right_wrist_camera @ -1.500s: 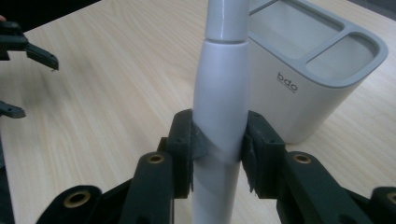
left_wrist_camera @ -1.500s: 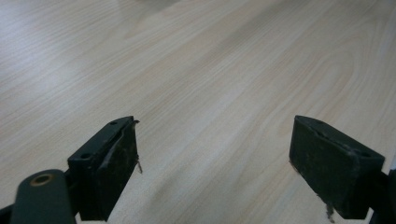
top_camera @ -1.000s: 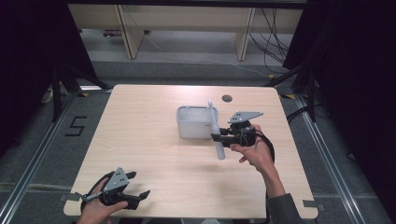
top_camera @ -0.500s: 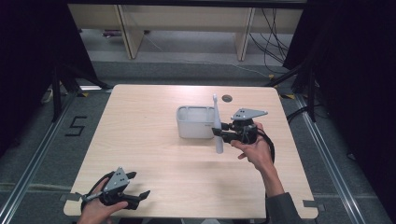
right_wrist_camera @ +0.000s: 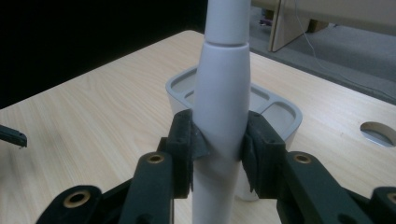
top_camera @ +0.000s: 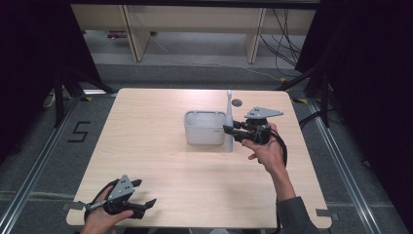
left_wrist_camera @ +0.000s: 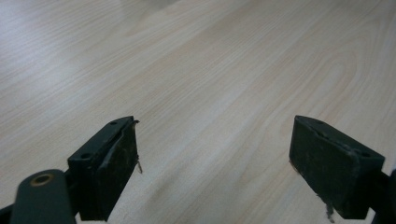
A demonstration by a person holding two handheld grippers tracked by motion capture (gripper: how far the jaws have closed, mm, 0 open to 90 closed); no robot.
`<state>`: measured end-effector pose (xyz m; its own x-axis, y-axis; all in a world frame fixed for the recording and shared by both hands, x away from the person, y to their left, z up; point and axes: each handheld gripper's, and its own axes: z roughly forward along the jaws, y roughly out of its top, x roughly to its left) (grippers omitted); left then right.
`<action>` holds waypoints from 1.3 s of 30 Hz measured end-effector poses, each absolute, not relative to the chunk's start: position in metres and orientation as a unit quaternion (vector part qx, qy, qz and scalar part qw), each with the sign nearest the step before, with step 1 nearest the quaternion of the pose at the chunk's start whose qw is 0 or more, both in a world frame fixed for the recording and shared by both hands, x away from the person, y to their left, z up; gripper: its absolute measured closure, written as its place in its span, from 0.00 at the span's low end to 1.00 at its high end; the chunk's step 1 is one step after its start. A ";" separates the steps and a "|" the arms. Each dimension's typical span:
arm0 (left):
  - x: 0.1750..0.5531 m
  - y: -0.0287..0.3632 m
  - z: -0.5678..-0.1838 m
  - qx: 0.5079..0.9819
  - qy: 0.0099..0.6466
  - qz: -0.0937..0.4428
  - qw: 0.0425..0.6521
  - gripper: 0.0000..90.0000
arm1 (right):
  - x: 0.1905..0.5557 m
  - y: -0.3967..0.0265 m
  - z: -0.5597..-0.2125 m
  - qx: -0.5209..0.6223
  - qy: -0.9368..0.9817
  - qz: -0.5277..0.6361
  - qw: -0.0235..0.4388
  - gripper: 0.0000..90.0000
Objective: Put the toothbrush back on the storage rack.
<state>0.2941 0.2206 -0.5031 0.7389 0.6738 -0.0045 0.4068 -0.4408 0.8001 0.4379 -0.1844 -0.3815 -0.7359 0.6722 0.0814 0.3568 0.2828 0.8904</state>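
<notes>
right gripper (right_wrist_camera: pixel 219 144) jaws clamp toothbrush (right_wrist_camera: pixel 222 107) upright | beside holder (top_camera: pixel 203 127)

Left gripper (top_camera: pixel 139 195) low, jaws spread — right gripper (top_camera: pixel 228 129) raised, jaws clamped

Held upright between the closed jaws of the right gripper (top_camera: pixel 229 130): a white electric toothbrush (top_camera: pixel 229 122), smooth thick handle clamped at mid-height, narrower neck rising above the jaws, lower end reaching down toward the table. Just past the gripper's jaws, right behind the toothbrush: a pale grey rectangular holder (right_wrist_camera: pixel 280 116) with rounded corners and open compartments on top, standing flat on the wood. Close beside each other; touching or not, impossible to tell.
</notes>
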 end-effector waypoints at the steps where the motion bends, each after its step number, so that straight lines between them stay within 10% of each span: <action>1: 0.294 0.221 -0.503 0.834 0.324 0.160 0.418 0.16 | 0.438 -0.184 -0.382 0.328 0.785 0.501 0.157 0.74; 39: 0.294 0.220 -0.503 0.833 0.324 0.158 0.420 0.16 | 0.478 -0.172 -0.343 0.348 0.747 0.531 0.195 0.74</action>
